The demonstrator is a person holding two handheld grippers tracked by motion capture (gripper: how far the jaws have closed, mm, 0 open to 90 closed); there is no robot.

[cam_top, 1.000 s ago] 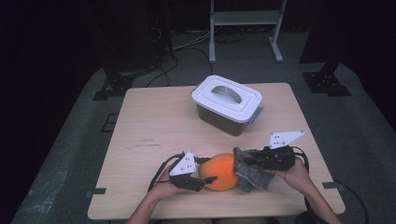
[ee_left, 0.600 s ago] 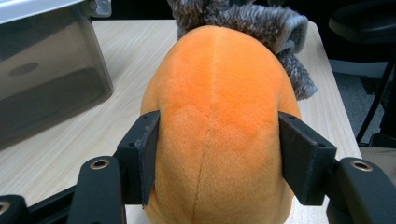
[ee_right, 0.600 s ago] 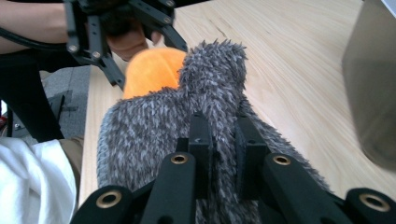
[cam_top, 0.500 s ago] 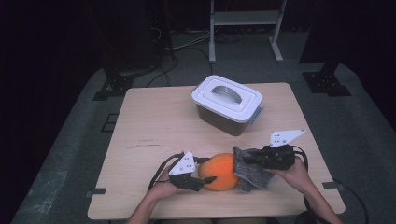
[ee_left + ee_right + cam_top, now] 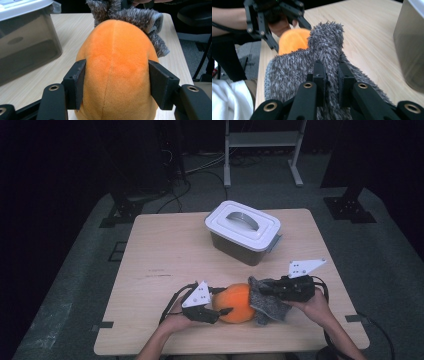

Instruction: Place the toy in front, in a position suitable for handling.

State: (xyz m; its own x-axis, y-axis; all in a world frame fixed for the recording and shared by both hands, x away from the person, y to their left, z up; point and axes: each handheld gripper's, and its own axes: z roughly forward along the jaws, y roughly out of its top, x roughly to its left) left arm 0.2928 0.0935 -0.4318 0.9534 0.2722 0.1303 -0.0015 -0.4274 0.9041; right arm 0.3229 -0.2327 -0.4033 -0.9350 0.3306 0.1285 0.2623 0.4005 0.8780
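An orange plush ball (image 5: 239,302) lies near the table's front edge. My left gripper (image 5: 223,301) is shut on its left end, and in the left gripper view the pads of that gripper (image 5: 116,82) press into both sides of the ball (image 5: 115,50). Its jaws have just closed a little further on it. A grey fuzzy cloth (image 5: 267,305) drapes over the ball's right end. My right gripper (image 5: 262,291) comes in from the right, shut on that cloth. In the right gripper view its jaws (image 5: 329,72) pinch a fold of the cloth (image 5: 294,72), with the orange ball (image 5: 292,40) behind.
A grey plastic box with a white handled lid (image 5: 242,227) stands behind the ball, toward the table's back centre. The wooden table (image 5: 165,255) has bare room at left and front. A metal stand and cables are on the floor beyond.
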